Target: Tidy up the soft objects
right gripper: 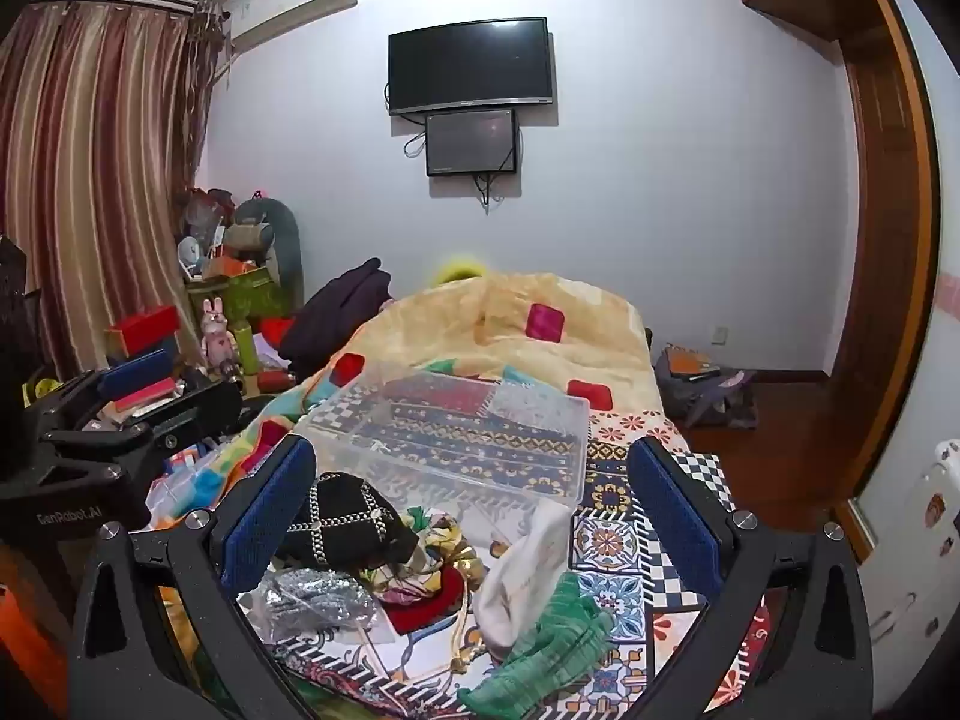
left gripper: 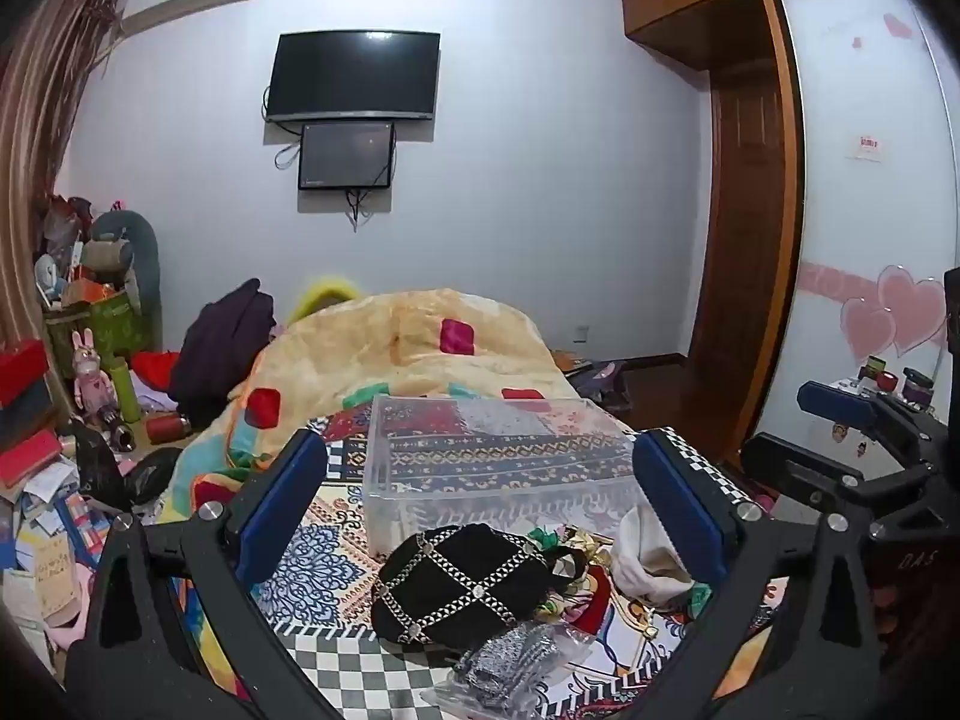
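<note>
A: How do the tools stand?

B: The left gripper is spread wide with nothing between its blue pads, hovering above the pile without touching it. The right gripper is spread just as wide, also holding nothing.

A: What lies nearest?

B: On the patterned bedspread, near the right tool, a green knit piece touches a white cloth. To the left, a silver item in a clear bag sits just in front of the black hat with silver lattice trim.

A: And beyond?

B: A clear plastic box stands just behind the pile. Farther off, a yellow blanket is bunched up, with a television on the far wall.
</note>
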### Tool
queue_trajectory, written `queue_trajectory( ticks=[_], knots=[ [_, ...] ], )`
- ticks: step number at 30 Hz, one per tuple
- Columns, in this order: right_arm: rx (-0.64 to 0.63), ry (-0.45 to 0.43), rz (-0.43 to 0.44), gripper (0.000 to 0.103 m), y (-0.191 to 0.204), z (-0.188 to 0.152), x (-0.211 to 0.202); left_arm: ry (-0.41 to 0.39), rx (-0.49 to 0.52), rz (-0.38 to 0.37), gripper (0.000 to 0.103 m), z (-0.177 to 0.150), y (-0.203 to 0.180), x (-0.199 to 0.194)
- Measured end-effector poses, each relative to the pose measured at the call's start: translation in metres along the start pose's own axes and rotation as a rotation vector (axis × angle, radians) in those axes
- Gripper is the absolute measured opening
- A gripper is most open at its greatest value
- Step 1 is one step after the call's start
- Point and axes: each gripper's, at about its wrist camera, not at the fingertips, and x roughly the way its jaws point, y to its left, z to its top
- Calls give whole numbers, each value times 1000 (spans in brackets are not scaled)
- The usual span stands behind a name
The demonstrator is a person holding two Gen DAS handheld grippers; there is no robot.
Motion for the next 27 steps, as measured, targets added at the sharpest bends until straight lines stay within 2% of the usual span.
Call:
queue_trajectory(
  ticks=[7,27],
  knots=[
    [5,12,-1,103,0,1,-2,6,14,-21,103,-1,-2,-2],
    [26,-7,10,103,-3,6,-8,-2,32,-8,103,-1,-7,-4]
  ],
)
